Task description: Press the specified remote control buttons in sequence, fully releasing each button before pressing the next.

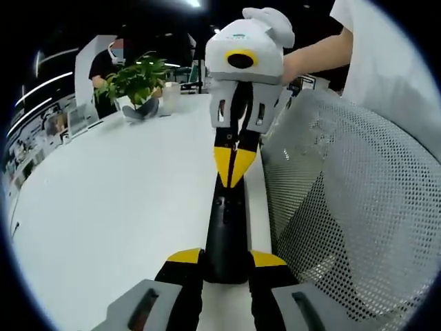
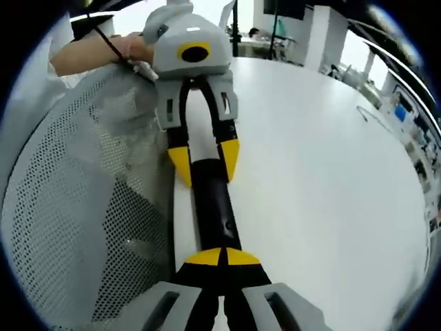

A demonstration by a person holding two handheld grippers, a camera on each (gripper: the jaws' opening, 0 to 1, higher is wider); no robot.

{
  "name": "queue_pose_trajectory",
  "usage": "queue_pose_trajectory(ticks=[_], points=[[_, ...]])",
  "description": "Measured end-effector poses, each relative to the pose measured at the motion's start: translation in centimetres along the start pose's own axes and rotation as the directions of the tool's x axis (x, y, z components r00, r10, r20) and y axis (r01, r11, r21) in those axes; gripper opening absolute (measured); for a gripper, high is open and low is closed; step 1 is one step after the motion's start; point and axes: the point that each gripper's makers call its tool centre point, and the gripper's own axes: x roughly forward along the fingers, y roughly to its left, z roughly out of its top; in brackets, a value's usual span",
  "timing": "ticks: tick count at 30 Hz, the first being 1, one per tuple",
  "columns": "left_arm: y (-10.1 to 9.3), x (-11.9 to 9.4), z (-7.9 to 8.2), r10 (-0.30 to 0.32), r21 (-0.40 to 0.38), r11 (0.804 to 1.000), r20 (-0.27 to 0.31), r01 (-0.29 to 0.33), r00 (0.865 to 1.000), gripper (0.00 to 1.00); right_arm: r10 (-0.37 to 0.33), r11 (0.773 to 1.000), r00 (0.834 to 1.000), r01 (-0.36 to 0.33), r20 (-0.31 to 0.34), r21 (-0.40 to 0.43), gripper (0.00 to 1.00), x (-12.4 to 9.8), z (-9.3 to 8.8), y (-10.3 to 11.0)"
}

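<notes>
You're in an open-plan office or lab: long white tabletop (image 1: 124, 200), grey mesh-backed office chair (image 1: 358, 207), green potted plant in a white pot (image 1: 134, 83). Behind you run more desks, ceiling strip lights, and a seated person (image 1: 110, 58).

Long, slim black plastic remote control (image 1: 226, 231) (image 2: 212, 207), glossy, with only a few faint button marks to make out on top. Runs lengthwise along the side edge of the white table (image 1: 103, 227) (image 2: 310, 172), close to that edge; cannot tell whether resting on it or raised just above. One end clamped between the yellow tips of the left gripper (image 1: 226, 258) (image 2: 204, 162). Touched on top at the other end by the closed-together yellow tips of the right gripper (image 1: 233, 165) (image 2: 224, 256).
</notes>
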Motion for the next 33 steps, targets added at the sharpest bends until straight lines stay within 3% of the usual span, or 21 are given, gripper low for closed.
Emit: queue_pose_trajectory(ticks=[5, 9, 13, 21, 25, 28, 33], points=[[-0.1, 0.1, 0.1, -0.005, 0.0, 1.0, 0.003, 0.005, 1.0, 0.24, -0.017, 1.0, 0.999, 0.017, 0.039, 0.017, 0.0, -0.3, 0.4, 0.2], [-0.1, 0.0, 0.0, -0.006, 0.004, 1.0, 0.001, 0.006, 1.0, 0.24, 0.01, 1.0, 0.999, -0.01, 0.044, 0.01, 0.0, 0.0, 1.3, 0.1], [-0.1, 0.1, 0.0, -0.005, 0.006, 1.0, 0.0, 0.005, 1.0, 0.24, 0.044, 0.998, 0.999, -0.044, -0.002, -0.032, 0.0, 0.8, 0.9, 0.4], [0.0, 0.0, 0.0, -0.007, 0.011, 1.0, -0.003, 0.007, 1.0, 0.24, 0.046, 0.989, 0.995, -0.058, -0.084, -0.138, 0.0, 0.9, 0.9, 0.4], [-0.1, 0.0, 0.0, -0.008, 0.016, 1.0, -0.007, 0.008, 1.0, 0.24, 0.076, 0.991, 0.982, -0.094, -0.175, -0.099, 0.0, 1.0, 0.9, 0.3], [-0.1, 0.0, 0.0, -0.009, 0.019, 1.0, -0.009, 0.009, 1.0, 0.24, 0.096, 0.982, 0.961, -0.133, -0.258, -0.132, 0.0, 1.1, 0.8, 0.3], [-0.1, 0.0, 0.0, -0.009, 0.019, 1.0, -0.009, 0.009, 1.0, 0.24, 0.111, 0.986, 0.961, -0.138, -0.254, -0.093, 0.0, 1.1, 0.8, 0.2]])
